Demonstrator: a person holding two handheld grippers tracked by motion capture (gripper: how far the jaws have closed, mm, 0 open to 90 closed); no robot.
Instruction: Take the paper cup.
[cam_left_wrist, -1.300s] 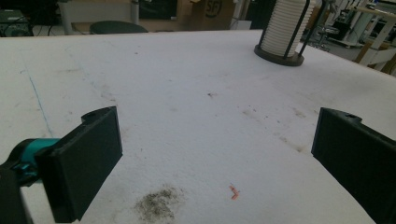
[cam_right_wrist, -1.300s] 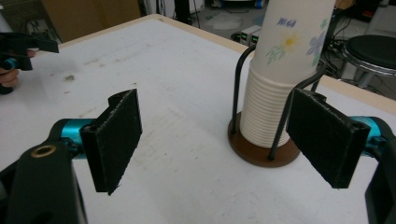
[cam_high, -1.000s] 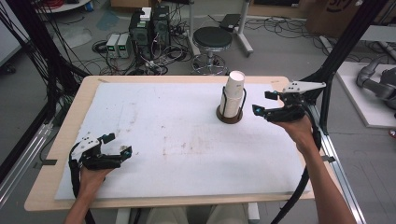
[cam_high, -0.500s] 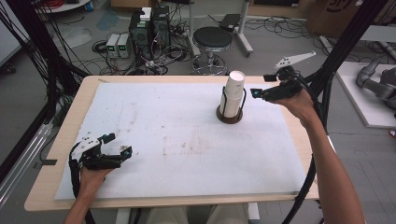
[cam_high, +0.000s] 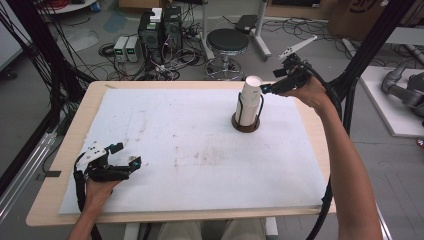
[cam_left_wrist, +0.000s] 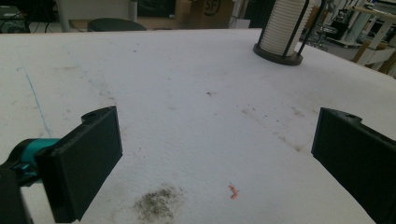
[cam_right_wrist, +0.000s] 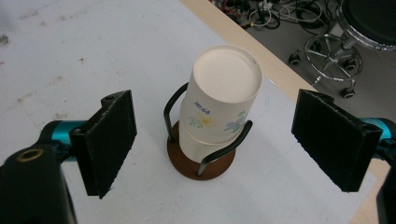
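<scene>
right gripper view shows flower print on cup stack (cam_right_wrist: 219, 100).

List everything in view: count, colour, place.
paper cup stack: one, white, upside down, flower print on top cup, in holder at table's far right
cup holder: one, brown round base with black wire uprights, on mat
mat: one, white, stained, covers table
table: one, light wood
stool: one, black seat, on the floor beyond table
computer towers: two, black, floor, far left
left gripper: one, black, open, near left on mat
right gripper: one, black, open, raised beside cup stack top
</scene>
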